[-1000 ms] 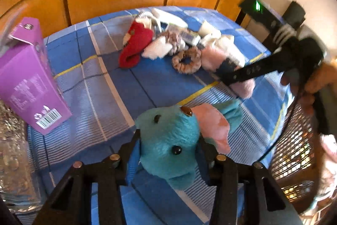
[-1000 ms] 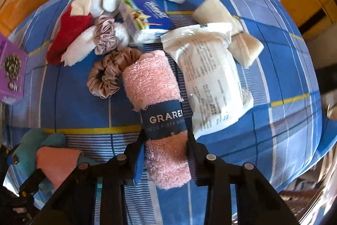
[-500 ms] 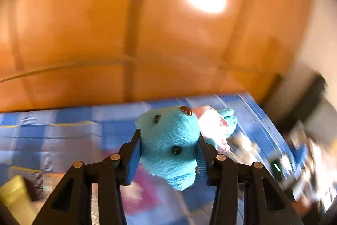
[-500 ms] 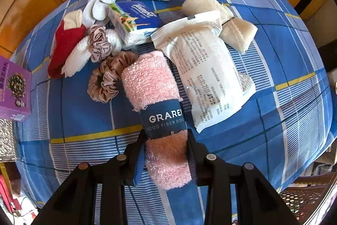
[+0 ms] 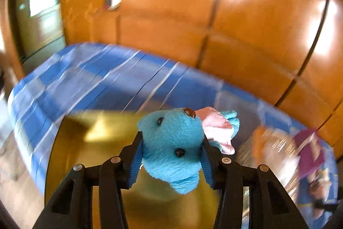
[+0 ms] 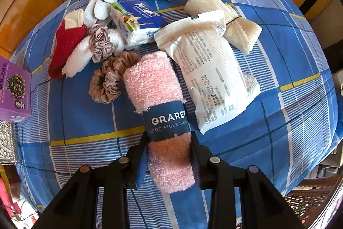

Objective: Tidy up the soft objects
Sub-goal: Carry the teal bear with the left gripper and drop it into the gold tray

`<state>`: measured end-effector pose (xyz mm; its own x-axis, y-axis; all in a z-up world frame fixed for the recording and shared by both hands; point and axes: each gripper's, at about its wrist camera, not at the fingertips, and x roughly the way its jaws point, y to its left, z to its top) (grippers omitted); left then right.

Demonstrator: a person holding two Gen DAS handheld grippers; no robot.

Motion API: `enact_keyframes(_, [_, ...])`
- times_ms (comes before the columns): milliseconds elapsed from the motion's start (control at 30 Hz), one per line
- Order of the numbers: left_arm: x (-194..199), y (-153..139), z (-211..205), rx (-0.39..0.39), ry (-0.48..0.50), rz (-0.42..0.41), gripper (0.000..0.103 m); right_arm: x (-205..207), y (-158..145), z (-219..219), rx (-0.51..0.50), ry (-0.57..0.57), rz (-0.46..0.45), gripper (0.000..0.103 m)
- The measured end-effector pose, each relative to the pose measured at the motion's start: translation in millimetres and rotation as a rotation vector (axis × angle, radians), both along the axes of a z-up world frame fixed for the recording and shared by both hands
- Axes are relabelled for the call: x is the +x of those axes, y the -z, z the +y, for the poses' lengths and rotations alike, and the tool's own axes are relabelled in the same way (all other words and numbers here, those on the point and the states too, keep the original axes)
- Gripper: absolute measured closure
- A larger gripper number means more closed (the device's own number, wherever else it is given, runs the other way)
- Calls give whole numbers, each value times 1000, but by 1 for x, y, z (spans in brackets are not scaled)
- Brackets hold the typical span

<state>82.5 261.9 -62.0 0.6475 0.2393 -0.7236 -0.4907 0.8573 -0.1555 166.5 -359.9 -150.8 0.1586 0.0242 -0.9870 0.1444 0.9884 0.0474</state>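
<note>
On the blue plaid tablecloth (image 6: 289, 70) the pink rolled dishcloth (image 6: 158, 100) lies lengthwise between the right gripper (image 6: 169, 156) jaws, pinched at its near end; the left gripper (image 5: 171, 161) clamps a teal plush toy (image 5: 171, 143) above a blurred yellow surface (image 5: 96, 143).

The toy (image 5: 171, 143) is bright blue with a pink ear. The rolled cloth (image 6: 158, 100) is soft pink with a dark blue band. The tablecloth (image 6: 81, 113) has blue, white and yellow checks. At the left edge sits a purple box (image 6: 14, 89). The scrunchie (image 6: 111, 78) is brown.
</note>
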Motion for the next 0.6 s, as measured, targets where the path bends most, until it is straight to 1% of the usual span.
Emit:
enact_keyframes(100, [-36, 31, -3, -25, -27, 37, 52, -1, -1, 4, -33, -15, 2, 69])
enact_keyframes(167, [-52, 47, -8, -40, -36, 60, 52, -2, -2, 7, -59, -22, 4, 70])
enact_keyframes(200, [-62, 55, -16, -47, -22, 71, 49, -4, -3, 10, -71, -26, 4, 70])
enact_keyframes(300, [-75, 66, -35, -25, 16, 92, 44, -10, -5, 20, -95, -37, 1, 71])
enact_keyframes(333, [-78, 67, -42, -14, 33, 99, 43, -12, -6, 23, -100, -42, -2, 71])
enact_keyframes(400, [-88, 69, -54, 20, 59, 103, 34, -18, -9, 31, -107, -60, -9, 71])
enact_keyframes(500, [-94, 60, -63, 76, 88, 68, 31, -29, -13, 42, -113, -81, -31, 72])
enact_keyframes(600, [-101, 47, -66, 96, 97, 22, 28, -38, -22, 49, -120, -86, -77, 72])
